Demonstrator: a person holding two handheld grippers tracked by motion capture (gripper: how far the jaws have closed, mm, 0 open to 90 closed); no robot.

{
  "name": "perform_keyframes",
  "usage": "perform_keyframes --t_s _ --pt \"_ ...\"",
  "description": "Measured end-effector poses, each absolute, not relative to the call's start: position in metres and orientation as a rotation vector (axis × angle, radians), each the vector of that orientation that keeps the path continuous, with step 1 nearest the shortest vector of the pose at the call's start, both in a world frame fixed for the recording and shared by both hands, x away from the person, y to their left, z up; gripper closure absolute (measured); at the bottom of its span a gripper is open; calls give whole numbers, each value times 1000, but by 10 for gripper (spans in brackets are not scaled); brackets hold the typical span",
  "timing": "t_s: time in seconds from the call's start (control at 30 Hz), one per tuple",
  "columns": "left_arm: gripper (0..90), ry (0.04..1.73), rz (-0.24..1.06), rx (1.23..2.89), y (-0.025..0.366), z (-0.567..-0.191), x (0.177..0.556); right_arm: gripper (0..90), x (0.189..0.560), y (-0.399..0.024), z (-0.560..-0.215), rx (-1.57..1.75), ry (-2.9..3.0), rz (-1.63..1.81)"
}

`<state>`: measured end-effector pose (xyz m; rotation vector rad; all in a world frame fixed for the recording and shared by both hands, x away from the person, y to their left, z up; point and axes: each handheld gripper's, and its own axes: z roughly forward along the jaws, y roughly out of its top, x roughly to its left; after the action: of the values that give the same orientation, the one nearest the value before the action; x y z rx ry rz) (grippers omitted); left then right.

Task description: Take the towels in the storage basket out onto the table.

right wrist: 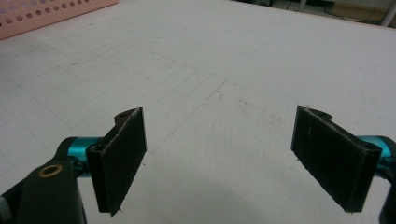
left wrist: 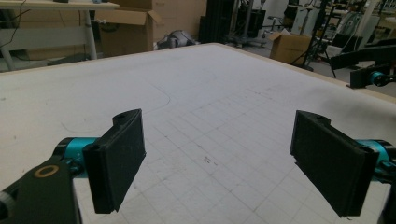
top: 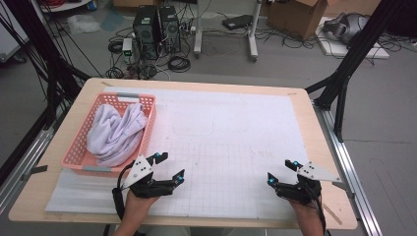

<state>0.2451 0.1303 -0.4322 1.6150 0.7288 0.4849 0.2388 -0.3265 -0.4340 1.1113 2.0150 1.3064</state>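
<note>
Presently noted: left gripper (top: pixel 167 165) jaws spread wide, nothing between them, resting near the table's (top: pixel 314 123) front edge at about seven o'clock. Right gripper (top: pixel 281 171) likewise gaping and empty, at about five o'clock. Pink basket (top: pixel 150 105) standing at about ten o'clock, just beyond the left gripper, apart from it. White towel (top: pixel 115 132) bunched inside, heaped against the basket's right wall and topping its rim. Gridded white sheet (top: pixel 236 142) covering the tabletop, bare between the grippers.

Risks judged from here: light, perforated basket likely to slide or tip if the towel is dragged sideways over the rim instead of lifted. Bunched folds likely to yield a pinch on one thin layer only, leaving the rest trailing or snagging the rim. Left gripper close enough to knock the near corner on approach.
</note>
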Motion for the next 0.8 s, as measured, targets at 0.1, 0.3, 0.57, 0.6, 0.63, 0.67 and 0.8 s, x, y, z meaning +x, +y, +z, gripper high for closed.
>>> perform_keyframes --t_s 0.1,0.3,0.57,0.6,0.63,0.67,0.8 --pt "179 729 477 1612 130 -432 245 171 240 -326 -435 1112 2019 1310" --pt "157 734 450 1615 129 -432 245 170 242 -327 -433 1118 2009 1345" --pt "162 725 477 1622 127 -433 245 171 258 -331 -437 1127 2070 1329" --pt "162 719 471 1630 126 -433 245 171 259 -332 -435 1119 2081 1311" --pt "167 719 462 1632 126 -434 245 171 260 -332 -433 1117 2078 1300" --pt "168 716 456 1636 126 -434 244 171 261 -333 -432 1119 2077 1300" --pt "168 706 478 1626 128 -434 246 171 258 -334 -433 1134 2078 1315"
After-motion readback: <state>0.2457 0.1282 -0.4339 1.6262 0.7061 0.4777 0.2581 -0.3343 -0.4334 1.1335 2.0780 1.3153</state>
